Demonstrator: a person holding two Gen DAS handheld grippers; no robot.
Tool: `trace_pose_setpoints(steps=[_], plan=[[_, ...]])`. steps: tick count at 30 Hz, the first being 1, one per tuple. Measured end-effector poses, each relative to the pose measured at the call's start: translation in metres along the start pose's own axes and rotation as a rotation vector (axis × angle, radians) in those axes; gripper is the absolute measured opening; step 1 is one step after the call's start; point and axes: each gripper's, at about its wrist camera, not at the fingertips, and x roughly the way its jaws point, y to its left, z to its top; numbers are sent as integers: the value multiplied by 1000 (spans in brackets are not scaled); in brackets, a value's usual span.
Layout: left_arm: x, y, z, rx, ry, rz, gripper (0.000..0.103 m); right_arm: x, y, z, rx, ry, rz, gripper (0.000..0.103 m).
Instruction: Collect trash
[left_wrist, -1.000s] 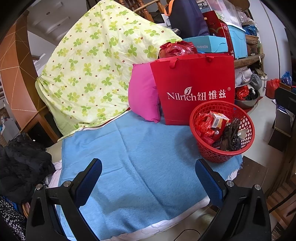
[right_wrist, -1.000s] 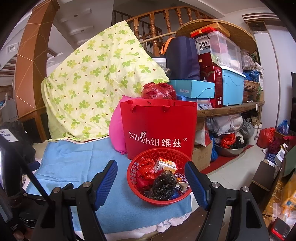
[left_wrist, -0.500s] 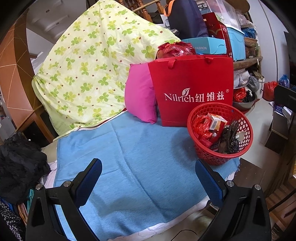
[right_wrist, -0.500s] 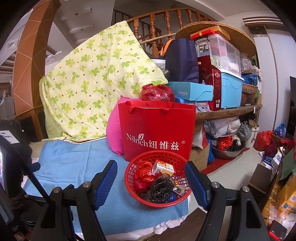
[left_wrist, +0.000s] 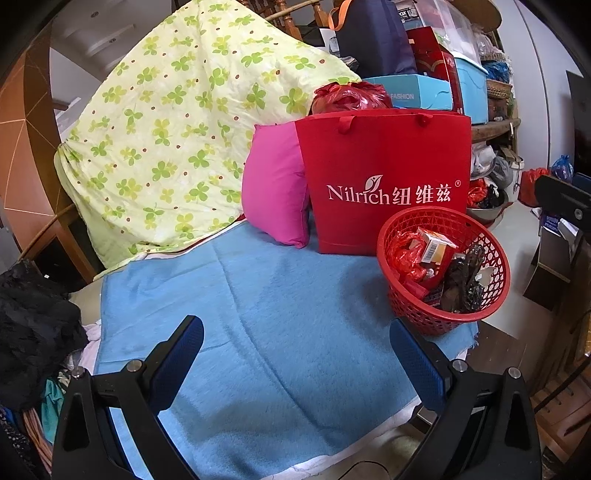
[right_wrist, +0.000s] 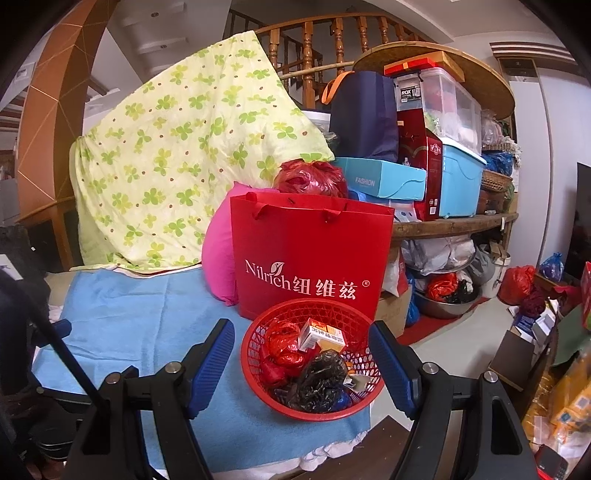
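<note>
1. A blue blanket (left_wrist: 280, 317) is spread across the surface.
2. A red Nilrich bag (right_wrist: 310, 258) is stood at 12 o'clock behind the basket.
3. A red basket (right_wrist: 255, 354) filled with trash (right_wrist: 317, 369) is seen at the blanket's corner.
4. The left gripper (left_wrist: 295, 354) and right gripper (right_wrist: 302, 362) are held spread wide, empty.

Both wrist views toward red basket (left_wrist: 443, 273)
</note>
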Motion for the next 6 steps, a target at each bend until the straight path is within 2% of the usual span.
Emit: trace_pose_setpoints(steps=[6], plan=[[14, 29, -11, -60, -6, -19, 100, 18, 19, 6, -2, 11, 34, 78]])
